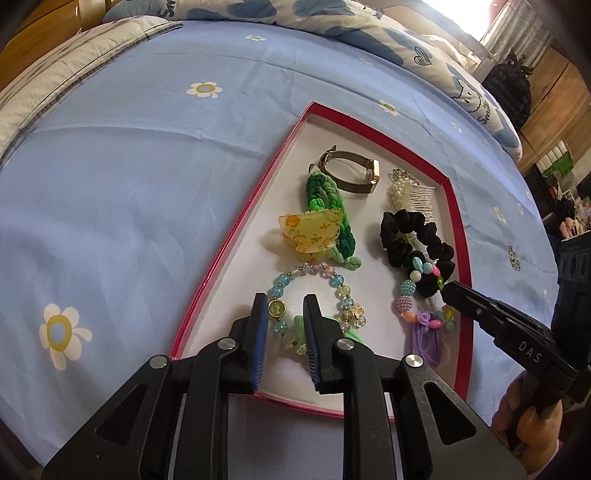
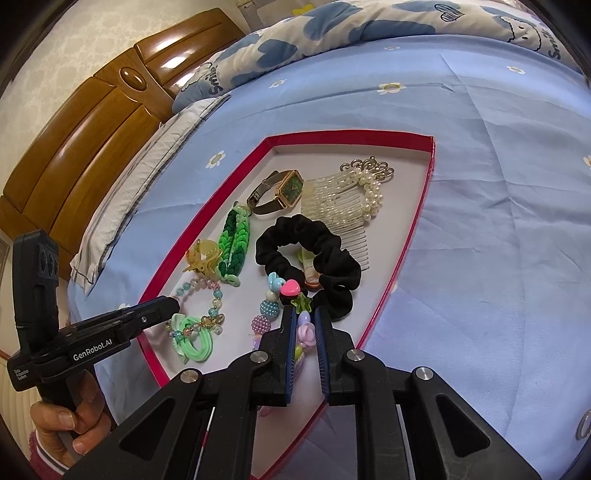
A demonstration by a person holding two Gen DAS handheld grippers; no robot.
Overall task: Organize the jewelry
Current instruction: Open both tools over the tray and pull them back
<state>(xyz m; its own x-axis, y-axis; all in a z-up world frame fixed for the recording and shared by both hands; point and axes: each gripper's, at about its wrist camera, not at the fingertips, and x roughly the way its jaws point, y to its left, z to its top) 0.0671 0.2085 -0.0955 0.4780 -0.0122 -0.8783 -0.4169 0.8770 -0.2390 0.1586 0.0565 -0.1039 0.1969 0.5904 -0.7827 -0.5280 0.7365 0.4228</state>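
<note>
A red-rimmed white tray lies on the bed and holds a watch, a green braided band, a yellow claw clip, a pearl comb, a black scrunchie, a pastel bead bracelet and a colourful bead charm. My left gripper is open around the bracelet's near side. My right gripper is open around the charm's purple flower bead; its tip shows in the left wrist view.
The tray sits on a blue flowered sheet. A patterned quilt and pillow lie at the bed's far end by a wooden headboard. Green hair ties and purple ties lie near the tray's front.
</note>
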